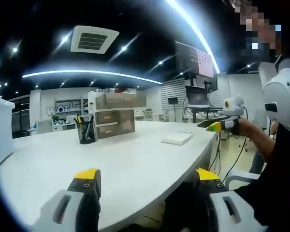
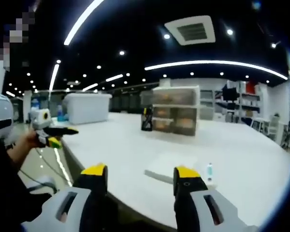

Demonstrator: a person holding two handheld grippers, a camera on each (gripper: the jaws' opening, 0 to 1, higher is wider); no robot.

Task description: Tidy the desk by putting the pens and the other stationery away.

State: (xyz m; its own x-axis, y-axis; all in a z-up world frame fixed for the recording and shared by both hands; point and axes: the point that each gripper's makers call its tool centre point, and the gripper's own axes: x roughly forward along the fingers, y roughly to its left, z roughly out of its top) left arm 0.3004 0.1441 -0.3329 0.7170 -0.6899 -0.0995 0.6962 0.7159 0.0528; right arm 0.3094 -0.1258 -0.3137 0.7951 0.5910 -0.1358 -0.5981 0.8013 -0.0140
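A ceiling vent [image 1: 94,38] and curved light strips [image 2: 217,64] hang above my white counter [image 1: 135,159]; a monitor [image 1: 194,59] stands high behind it, a white bin [image 2: 87,107] at its far edge.

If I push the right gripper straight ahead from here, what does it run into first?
Probably the flat white pad lying on the white desk, just beyond the open right gripper. The drawer unit and pen holder sit well behind it. Depth is uncertain.
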